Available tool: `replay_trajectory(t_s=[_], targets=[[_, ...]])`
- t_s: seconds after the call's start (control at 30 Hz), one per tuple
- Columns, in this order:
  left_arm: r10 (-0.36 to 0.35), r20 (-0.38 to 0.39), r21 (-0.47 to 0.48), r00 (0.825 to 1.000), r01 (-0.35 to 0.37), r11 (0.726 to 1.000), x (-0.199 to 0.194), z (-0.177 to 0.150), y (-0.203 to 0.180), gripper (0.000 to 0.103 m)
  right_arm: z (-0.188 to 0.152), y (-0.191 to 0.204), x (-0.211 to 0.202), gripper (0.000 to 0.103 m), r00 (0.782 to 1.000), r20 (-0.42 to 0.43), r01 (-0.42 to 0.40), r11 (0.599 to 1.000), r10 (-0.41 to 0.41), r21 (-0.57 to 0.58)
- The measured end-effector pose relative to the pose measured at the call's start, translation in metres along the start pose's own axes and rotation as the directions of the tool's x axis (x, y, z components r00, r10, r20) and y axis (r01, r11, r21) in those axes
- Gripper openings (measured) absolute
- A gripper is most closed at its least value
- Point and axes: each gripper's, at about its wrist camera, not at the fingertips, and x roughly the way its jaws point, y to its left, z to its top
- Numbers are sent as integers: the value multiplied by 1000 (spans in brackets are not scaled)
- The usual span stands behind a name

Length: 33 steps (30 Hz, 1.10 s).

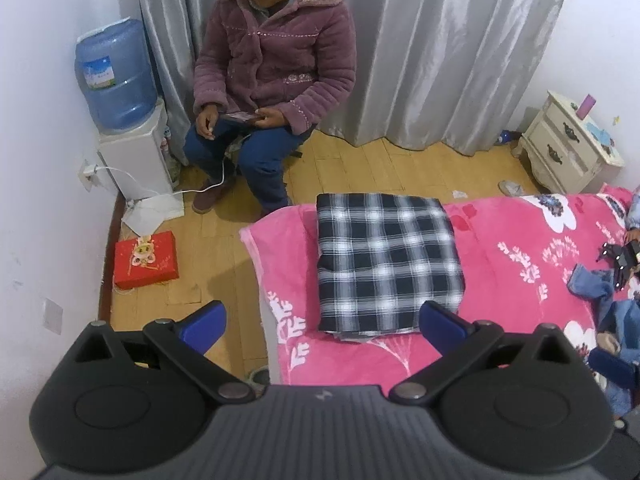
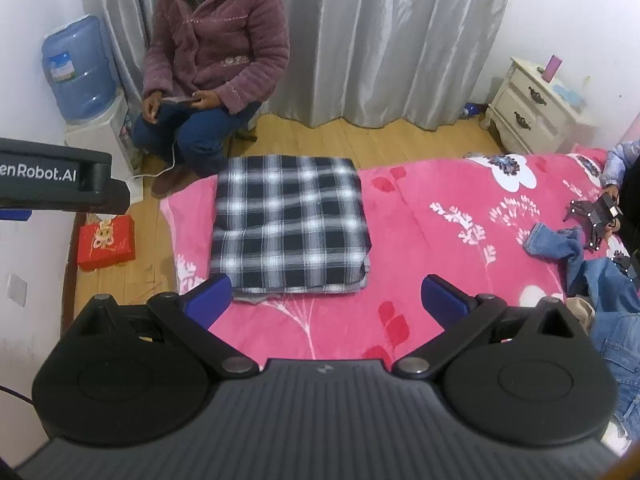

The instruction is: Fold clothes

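A black-and-white plaid garment [image 1: 386, 262] [image 2: 290, 226] lies folded into a neat rectangle near the left end of the pink flowered blanket [image 1: 516, 292] [image 2: 436, 240]. My left gripper [image 1: 320, 326] hovers above the garment's near edge, open and empty. My right gripper [image 2: 326, 298] hangs over the blanket just in front of the garment, open and empty too. The left gripper's black body [image 2: 52, 180] shows at the left edge of the right wrist view. Blue denim clothes [image 2: 600, 276] [image 1: 608, 300] lie crumpled at the blanket's right side.
A person in a purple padded jacket [image 1: 276, 52] [image 2: 218, 40] sits on the wooden floor by the grey curtain, holding a phone. A water dispenser [image 1: 120, 120], a red box [image 1: 146, 260] and a cream nightstand [image 2: 536, 108] stand around. Another person's hand holds a black object [image 2: 600, 216] at the right.
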Motion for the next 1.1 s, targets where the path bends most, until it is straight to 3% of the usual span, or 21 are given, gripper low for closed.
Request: replay_trajectory(t_s=[1.1], targets=[[13,-22,39,1000,-12,999,14,-16,-8,103,-1,2,11,102,999,-26,29,999,-30,-19]])
